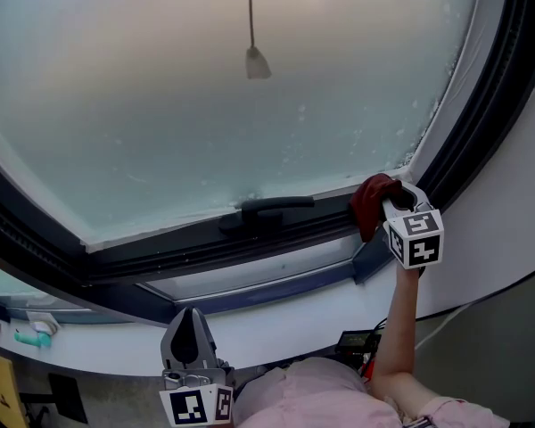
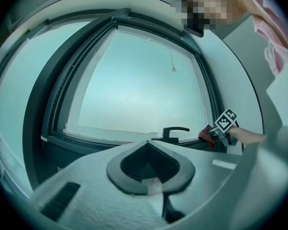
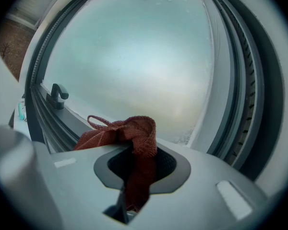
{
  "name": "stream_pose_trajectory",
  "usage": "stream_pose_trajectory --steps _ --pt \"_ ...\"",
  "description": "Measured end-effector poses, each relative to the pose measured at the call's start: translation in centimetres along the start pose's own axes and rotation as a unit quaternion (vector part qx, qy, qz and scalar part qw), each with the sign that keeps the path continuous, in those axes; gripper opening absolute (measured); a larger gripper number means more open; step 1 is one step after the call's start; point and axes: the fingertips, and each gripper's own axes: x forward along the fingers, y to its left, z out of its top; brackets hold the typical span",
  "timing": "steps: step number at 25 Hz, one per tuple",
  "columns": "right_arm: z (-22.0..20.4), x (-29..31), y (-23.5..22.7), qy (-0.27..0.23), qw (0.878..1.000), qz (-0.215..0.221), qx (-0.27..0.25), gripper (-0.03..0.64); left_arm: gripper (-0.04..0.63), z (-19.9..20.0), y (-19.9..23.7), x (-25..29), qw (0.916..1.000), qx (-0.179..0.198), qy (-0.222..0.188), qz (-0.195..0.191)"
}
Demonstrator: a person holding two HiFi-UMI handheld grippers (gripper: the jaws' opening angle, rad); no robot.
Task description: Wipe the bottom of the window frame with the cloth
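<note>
A dark red cloth (image 1: 372, 201) is bunched in my right gripper (image 1: 388, 205), which is shut on it. It is pressed at the bottom right corner of the dark window frame (image 1: 205, 243). In the right gripper view the cloth (image 3: 129, 133) spills out of the right gripper (image 3: 139, 164) onto the frame's lower rail, with a loop of it trailing left. My left gripper (image 1: 189, 346) hangs low below the white sill, away from the window, jaws together and holding nothing. From the left gripper (image 2: 149, 169) view, the cloth (image 2: 207, 134) shows far right beside the window handle (image 2: 173, 131).
A black window handle (image 1: 267, 208) sits on the bottom rail left of the cloth. A pull cord with a small weight (image 1: 256, 61) hangs before the frosted glass. The white sill (image 1: 276, 315) runs below the frame. A teal object (image 1: 34, 335) lies at far left.
</note>
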Motion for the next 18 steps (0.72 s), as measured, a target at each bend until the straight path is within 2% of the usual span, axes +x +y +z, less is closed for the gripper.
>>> stream_pose_trajectory --steps 8,18 --pt "-0.6 0.0 -1.9 0.002 1.000 -0.018 0.007 0.063 -0.006 -0.2 -0.2 0.2 1.0000 0.001 0.002 -0.001" --pt "-1.6 -0.3 -4.8 0.012 0.998 -0.062 0.000 0.063 -0.006 0.0 -0.3 0.4 1.0000 0.001 -0.001 -0.002"
